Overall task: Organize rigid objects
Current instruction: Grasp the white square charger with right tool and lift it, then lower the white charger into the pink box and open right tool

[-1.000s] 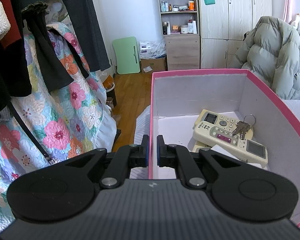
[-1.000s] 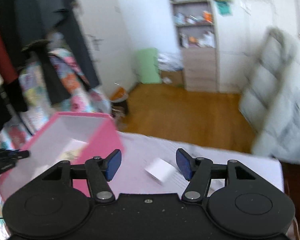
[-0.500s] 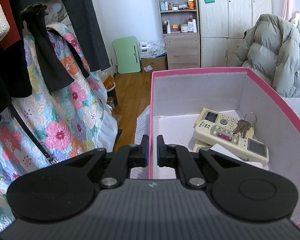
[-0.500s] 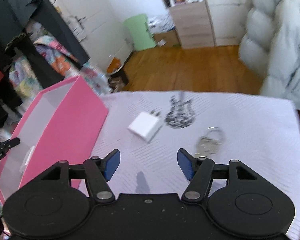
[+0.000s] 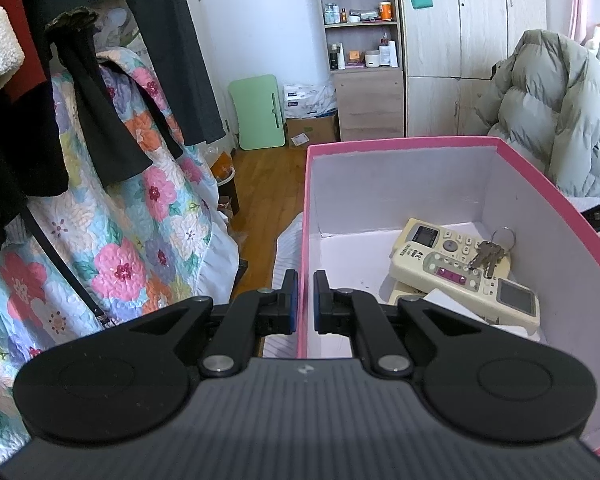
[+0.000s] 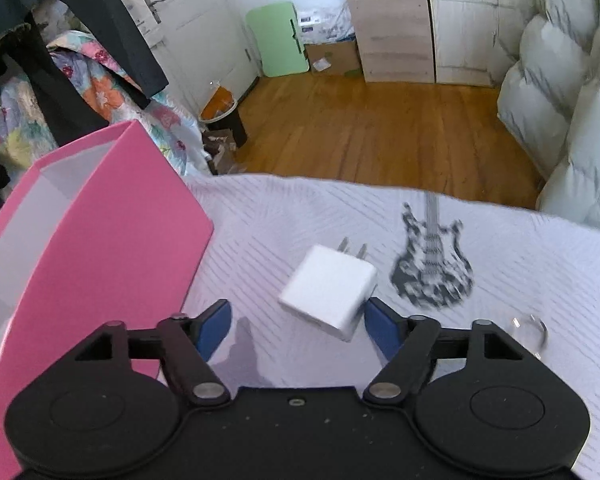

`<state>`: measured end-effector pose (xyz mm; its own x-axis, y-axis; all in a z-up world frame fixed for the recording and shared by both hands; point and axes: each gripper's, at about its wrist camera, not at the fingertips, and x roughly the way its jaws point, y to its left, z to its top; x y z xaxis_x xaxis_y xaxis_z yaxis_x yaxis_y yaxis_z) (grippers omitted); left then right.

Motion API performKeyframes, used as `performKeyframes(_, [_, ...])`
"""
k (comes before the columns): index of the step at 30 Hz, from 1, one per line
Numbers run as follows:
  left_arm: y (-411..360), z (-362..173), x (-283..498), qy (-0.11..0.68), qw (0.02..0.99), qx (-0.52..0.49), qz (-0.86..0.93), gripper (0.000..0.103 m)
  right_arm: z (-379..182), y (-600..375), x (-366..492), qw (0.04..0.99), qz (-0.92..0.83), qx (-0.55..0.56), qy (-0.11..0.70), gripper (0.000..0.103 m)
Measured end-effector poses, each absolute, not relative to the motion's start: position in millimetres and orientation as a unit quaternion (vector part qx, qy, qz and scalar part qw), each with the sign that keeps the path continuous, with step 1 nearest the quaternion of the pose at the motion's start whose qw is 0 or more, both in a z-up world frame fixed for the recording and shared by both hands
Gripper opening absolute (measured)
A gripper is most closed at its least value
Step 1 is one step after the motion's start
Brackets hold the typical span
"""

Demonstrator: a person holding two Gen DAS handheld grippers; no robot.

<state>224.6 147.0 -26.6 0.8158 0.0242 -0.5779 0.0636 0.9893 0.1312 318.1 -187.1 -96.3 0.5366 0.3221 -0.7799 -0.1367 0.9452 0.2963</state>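
You are in a home bedroom: dark clothes [image 5: 100, 60] hang above a floral patchwork quilt [image 5: 112, 240], and right of that quilt stand a wooden open-shelf unit with toiletry bottles [image 5: 360, 32] and a pale wood-grain wardrobe [image 5: 472, 40] on wooden plank flooring [image 6: 380, 128].

Matt pink cardboard box [image 6: 112, 240]; smooth white plastic charger [image 6: 328, 290]; metal keys [image 5: 486, 254].

The left wrist view looks forward and slightly down from the near left wall of the pink box [image 5: 306, 208], close up. The right wrist view looks steeply down on the white cloth [image 6: 520, 264] from the box's right. Both share the box and the green board [image 5: 259, 111] leaning by the far wall.
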Motion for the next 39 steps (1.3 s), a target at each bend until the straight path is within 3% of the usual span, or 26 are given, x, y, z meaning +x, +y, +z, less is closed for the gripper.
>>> performKeyframes(7, [144,-27,226,0.307,0.948,0.077,-0.015,0.005,-98,-174,320,0.890,0.114,0.049,0.438,0.082])
performKeyframes(8, [144,-27,226,0.308,0.948,0.075,-0.015,0.005,-99,-174,321,0.893,0.110,0.042,0.434,0.079])
performKeyframes(10, [144,-26,226,0.306,0.949,0.072,-0.015,0.005,-99,-173,319,0.901,0.093,0.017,0.423,0.055])
performKeyframes(16, [146,-25,226,0.306,0.949,0.073,-0.017,0.005,-65,-177,291,0.921,0.098,0.024,0.377,0.047])
performKeyframes(18, [146,-25,225,0.306,0.949,0.071,-0.017,0.005,-43,-174,277,0.928,0.115,0.022,0.354,0.030])
performKeyframes(33, [150,-25,224,0.299,0.952,0.062,-0.023,0.005,32,-141,250,0.921,0.219,0.043,0.319,0.029])
performKeyframes(39, [147,-26,225,0.302,0.950,0.071,-0.023,0.006,44,-91,281,0.868,0.317,0.058,0.377,0.029])
